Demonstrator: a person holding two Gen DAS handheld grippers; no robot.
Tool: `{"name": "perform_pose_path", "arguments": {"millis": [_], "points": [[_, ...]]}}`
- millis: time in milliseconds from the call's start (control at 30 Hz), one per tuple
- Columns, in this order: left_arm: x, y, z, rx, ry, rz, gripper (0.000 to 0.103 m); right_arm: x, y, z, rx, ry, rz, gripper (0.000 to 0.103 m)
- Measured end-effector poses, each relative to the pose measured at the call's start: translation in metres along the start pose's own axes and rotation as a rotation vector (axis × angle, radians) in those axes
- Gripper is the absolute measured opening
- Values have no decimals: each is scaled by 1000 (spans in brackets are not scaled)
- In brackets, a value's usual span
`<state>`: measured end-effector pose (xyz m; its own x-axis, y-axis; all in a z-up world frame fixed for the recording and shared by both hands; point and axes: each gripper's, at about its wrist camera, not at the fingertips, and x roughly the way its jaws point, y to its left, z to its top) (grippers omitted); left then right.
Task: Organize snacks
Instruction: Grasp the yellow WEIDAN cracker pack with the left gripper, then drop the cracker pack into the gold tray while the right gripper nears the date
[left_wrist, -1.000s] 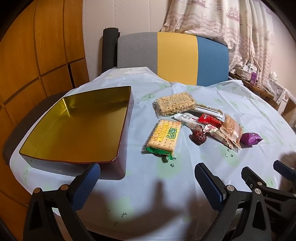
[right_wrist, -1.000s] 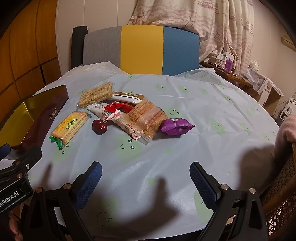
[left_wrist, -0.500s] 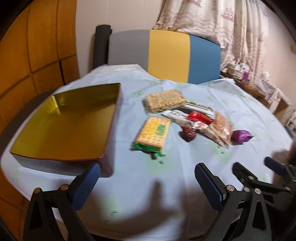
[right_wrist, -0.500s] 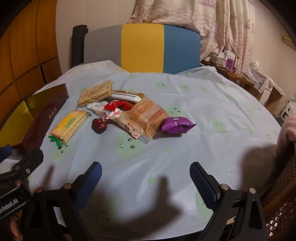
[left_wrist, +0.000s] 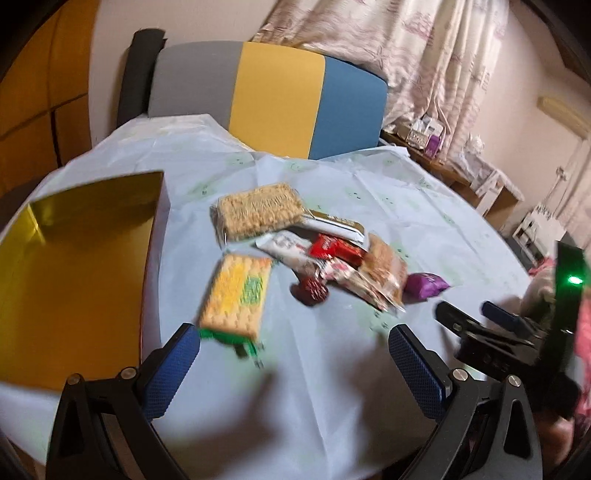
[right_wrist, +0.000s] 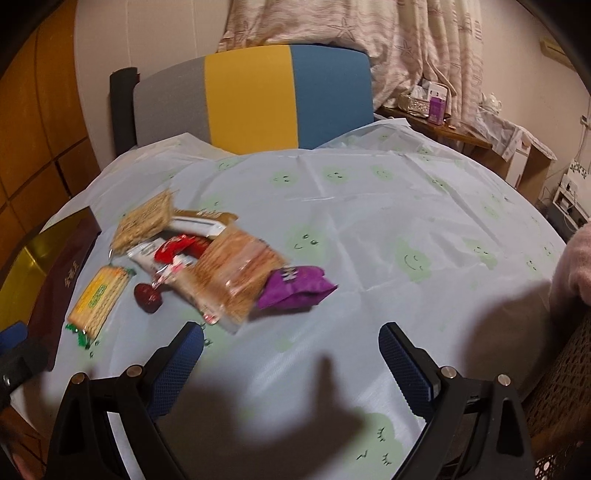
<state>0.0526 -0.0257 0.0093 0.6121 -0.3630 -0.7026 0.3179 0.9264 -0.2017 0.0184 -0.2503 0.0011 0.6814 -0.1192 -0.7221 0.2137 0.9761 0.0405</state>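
Observation:
A gold-lined tin (left_wrist: 74, 266) sits at the table's left; it also shows in the right wrist view (right_wrist: 26, 273). Snacks lie in a pile at mid-table: a yellow cracker pack (left_wrist: 238, 295) (right_wrist: 99, 295), an oat bar pack (left_wrist: 258, 212) (right_wrist: 146, 219), a red wrapper (left_wrist: 332, 249), a red date (left_wrist: 310, 291) (right_wrist: 147, 295), a clear biscuit bag (right_wrist: 236, 277) and a purple packet (left_wrist: 424, 284) (right_wrist: 295, 288). My left gripper (left_wrist: 295, 354) is open and empty just before the cracker pack. My right gripper (right_wrist: 291, 354) is open and empty just before the biscuit bag and purple packet.
A grey, yellow and blue chair back (left_wrist: 273, 96) stands behind the round table with its pale blue cloth (right_wrist: 406, 221). Curtains and a cluttered side shelf (right_wrist: 436, 107) are at the back right. The right gripper shows in the left wrist view (left_wrist: 480, 328).
Both grippers have moved forward toward the snack pile and the left one has swung right, so the tin sits further left in its view. Both stay open.

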Motion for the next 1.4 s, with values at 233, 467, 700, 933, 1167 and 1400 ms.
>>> {"name": "perform_pose_path", "arguments": {"millis": [233, 467, 700, 933, 1167, 1400], "points": [[45, -4, 23, 156, 142, 80, 100, 1, -8, -1, 0, 5, 2, 98], [79, 18, 37, 152, 242, 113, 68, 4, -15, 2, 5, 20, 7, 98], [100, 19, 34, 195, 277, 143, 56, 9, -13, 2, -2, 35, 15, 98], [95, 24, 27, 143, 212, 115, 47, 9, -6, 4, -41, 27, 51, 88], [35, 30, 21, 42, 65, 28, 47, 7, 27, 12, -158, 31, 257, 47], [-5, 47, 32, -33, -24, 32, 47, 17, 81, 16, -279, 62, 378, 38]]}}
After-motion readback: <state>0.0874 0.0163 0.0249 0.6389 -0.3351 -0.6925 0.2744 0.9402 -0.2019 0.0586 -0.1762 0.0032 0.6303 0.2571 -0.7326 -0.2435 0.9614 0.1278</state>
